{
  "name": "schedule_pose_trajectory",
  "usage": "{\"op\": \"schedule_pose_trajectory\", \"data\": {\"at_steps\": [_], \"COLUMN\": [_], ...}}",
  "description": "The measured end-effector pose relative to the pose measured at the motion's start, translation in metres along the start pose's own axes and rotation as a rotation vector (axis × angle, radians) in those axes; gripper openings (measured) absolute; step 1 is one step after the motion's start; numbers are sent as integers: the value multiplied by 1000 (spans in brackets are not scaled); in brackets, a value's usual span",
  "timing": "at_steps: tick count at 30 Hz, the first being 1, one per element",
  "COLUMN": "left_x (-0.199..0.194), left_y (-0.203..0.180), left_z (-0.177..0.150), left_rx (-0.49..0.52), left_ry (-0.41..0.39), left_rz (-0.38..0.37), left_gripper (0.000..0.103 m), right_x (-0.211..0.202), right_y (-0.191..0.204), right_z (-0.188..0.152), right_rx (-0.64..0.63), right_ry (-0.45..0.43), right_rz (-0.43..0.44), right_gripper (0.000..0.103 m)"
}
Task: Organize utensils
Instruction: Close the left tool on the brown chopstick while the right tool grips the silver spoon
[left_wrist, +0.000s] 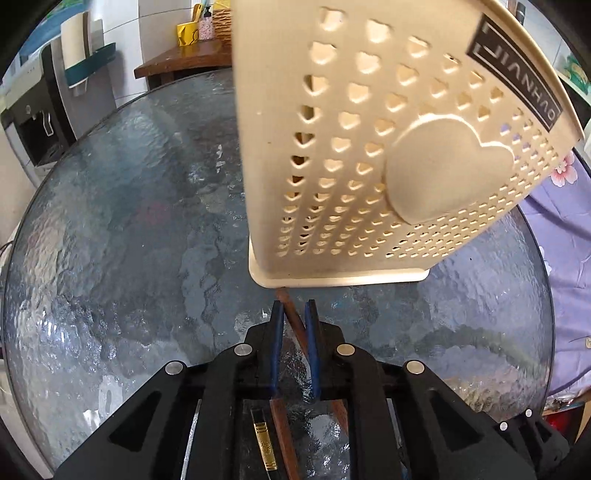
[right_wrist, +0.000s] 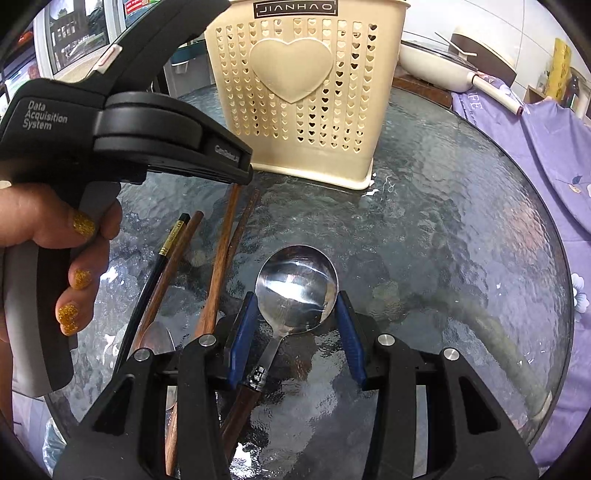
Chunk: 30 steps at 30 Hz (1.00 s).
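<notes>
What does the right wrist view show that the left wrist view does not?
Only the right wrist view shows the metal spoon between the right gripper pads, the hand holding the left gripper, and a white pan behind the table. Only the left wrist view shows the left gripper shut on a wooden chopstick, and a water dispenser. Both show the cream utensil basket, the glass table and loose chopsticks.

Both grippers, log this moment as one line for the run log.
left gripper: shut on brown chopstick | right gripper: bracketing spoon bowl | basket: upright on glass table
</notes>
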<state>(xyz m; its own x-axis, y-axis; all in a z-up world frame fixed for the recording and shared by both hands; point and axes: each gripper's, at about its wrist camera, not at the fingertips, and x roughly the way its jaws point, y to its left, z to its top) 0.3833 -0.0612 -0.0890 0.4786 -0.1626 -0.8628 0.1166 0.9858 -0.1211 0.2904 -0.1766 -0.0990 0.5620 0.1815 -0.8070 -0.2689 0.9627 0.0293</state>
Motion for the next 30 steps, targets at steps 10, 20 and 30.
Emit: {"op": "schedule_pose_trajectory", "data": {"at_steps": [10, 20, 30], "left_x": [-3, -11, -9], "left_y": [-13, 0, -22], "left_z": [-11, -19, -25], "left_rx": [0, -2, 79], "left_ry": [-20, -29, -46], "left_rz": [14, 21, 108], "left_gripper": [10, 46, 20], "right_x": [-1, -5, 4], "right_y": [-12, -6, 19], "right_z": [3, 6, 3], "right_rx": [64, 43, -18], "right_ry": [-11, -19, 32], "right_rz": [49, 19, -6], "right_gripper": [11, 59, 57]}}
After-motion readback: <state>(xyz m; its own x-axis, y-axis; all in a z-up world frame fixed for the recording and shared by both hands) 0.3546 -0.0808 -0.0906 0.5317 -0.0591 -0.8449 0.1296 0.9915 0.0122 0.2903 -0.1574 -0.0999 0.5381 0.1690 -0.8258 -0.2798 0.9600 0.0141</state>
